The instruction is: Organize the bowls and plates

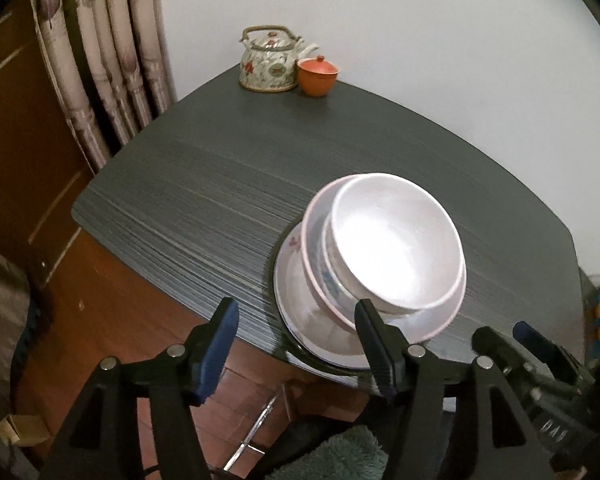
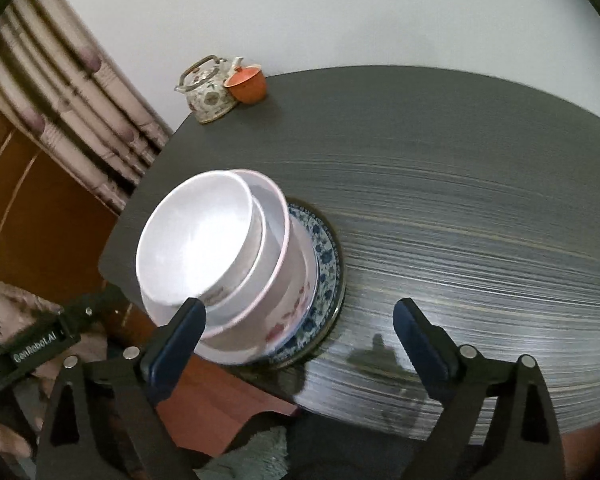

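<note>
Bowls [image 1: 396, 240] hide lower plates [image 2: 324, 256]; both grippers' jaws gape, holding nothing.

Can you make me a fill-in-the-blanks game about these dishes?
1. The white bowl sits at the ___ of the stack.
2. The little cup beside the teapot is colored ___.
3. The plate with the blue pattern lies at the ___ of the stack.
4. Both grippers, left and right, have their fingers ___.

Answers: top; orange; bottom; open
</note>
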`<action>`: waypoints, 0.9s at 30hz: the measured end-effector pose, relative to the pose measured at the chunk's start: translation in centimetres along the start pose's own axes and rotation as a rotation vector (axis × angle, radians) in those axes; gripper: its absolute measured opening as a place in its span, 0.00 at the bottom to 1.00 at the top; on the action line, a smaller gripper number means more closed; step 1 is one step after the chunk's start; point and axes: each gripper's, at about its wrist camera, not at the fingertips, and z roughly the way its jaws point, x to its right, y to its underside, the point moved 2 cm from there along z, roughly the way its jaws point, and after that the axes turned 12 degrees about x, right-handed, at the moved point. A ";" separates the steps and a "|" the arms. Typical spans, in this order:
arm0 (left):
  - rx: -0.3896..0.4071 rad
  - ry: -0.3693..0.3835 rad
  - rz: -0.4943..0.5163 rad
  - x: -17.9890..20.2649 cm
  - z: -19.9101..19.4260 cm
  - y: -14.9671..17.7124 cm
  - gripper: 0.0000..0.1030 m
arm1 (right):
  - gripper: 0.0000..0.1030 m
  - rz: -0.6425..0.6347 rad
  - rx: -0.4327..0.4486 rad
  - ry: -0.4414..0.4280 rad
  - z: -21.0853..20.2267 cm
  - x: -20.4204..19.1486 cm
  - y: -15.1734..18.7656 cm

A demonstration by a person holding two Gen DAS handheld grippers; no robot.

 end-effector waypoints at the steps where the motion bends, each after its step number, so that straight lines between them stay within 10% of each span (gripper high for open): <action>1: 0.008 -0.006 0.019 0.5 -0.3 0.4 0.60 | 0.91 -0.015 0.005 0.007 -0.2 -0.2 0.5; 27: 0.078 -0.022 0.122 3.8 1.0 3.6 0.61 | 0.98 -0.090 0.046 0.139 -1.8 0.0 5.3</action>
